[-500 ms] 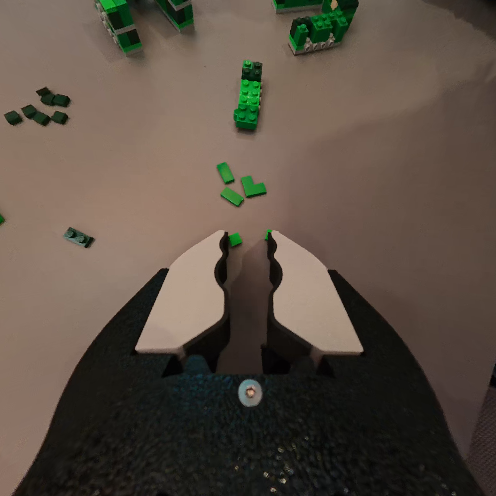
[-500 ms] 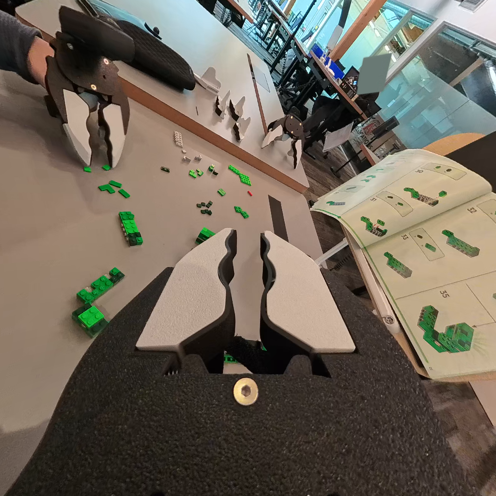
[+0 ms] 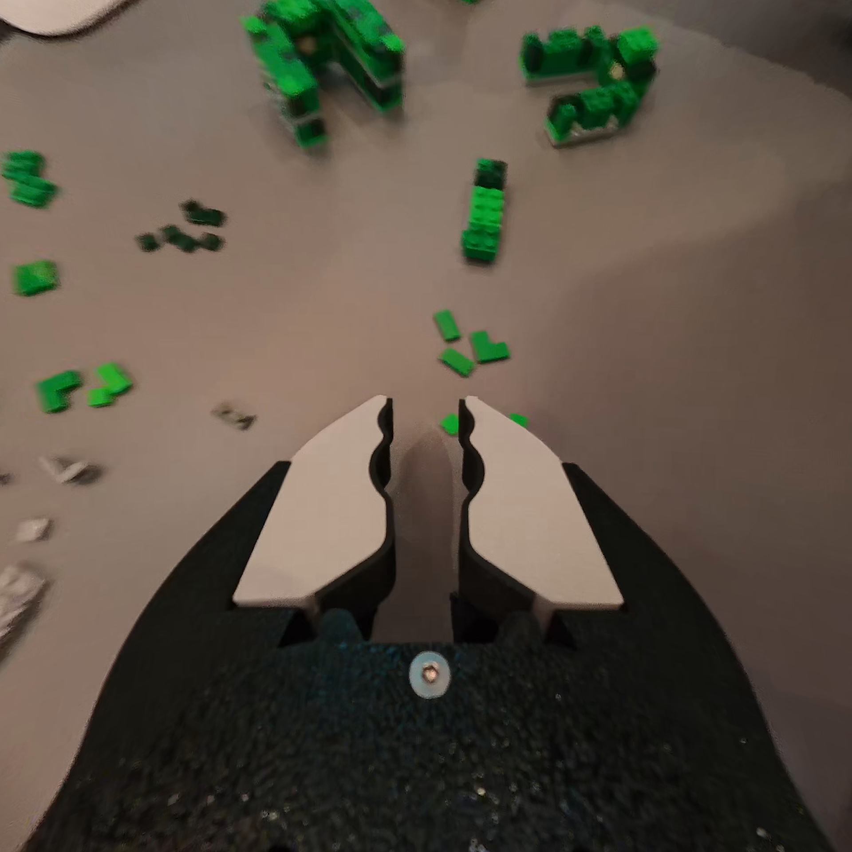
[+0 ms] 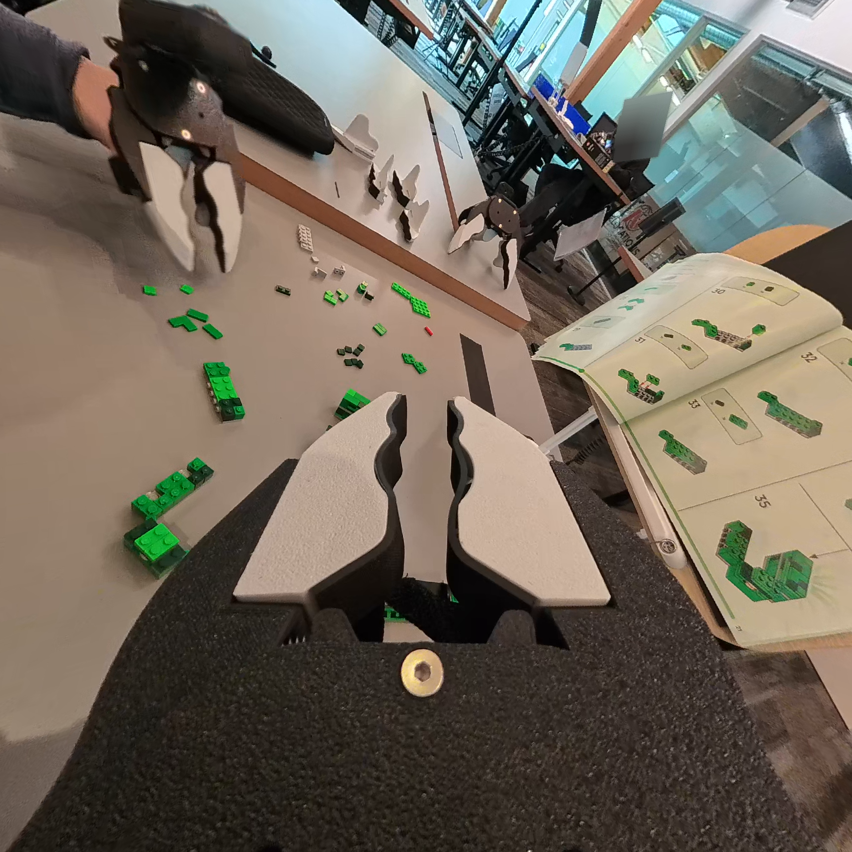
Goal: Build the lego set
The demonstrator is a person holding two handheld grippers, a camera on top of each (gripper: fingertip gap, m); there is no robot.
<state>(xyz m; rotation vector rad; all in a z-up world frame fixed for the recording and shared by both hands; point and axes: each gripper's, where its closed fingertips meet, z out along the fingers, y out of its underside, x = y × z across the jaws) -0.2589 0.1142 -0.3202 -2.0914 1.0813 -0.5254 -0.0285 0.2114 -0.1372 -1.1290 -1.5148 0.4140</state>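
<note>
- My left gripper (image 3: 426,405) hovers narrowly parted, empty, above two small green tiles (image 3: 449,423) on the tabletop (image 3: 645,369).
- My right gripper (image 4: 426,403) is narrowly parted, empty.

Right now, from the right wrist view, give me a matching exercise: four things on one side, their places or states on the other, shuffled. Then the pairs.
Things:
1. left gripper
2. instruction booklet
3. red piece
4. right gripper

Places or states:
A. lying open at the table's right edge
B. alone on the table, right of the green scatter
C. open and empty, low in the foreground
D. held in a hand, tips above two small green tiles

Pairs: 1-D, 2-A, 3-B, 4-C
</note>
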